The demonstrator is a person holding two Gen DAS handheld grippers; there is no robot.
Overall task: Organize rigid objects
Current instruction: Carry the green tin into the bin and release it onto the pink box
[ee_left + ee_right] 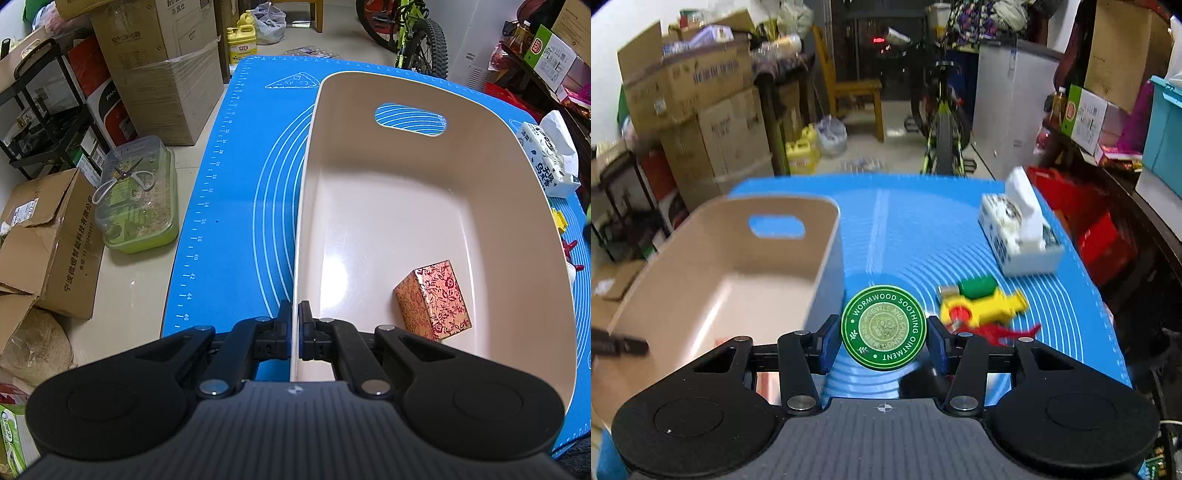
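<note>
Tin lettered "WORMWOOD SOOTHING OINTMENT" sits clamped in right gripper; left gripper apparently pinches bin wall.

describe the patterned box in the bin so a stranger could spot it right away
Find the blue silicone mat, then the beige plastic bin standing on it. On the bin's floor, in the near right corner, lies a small red-and-gold floral box, the only object inside.
</note>
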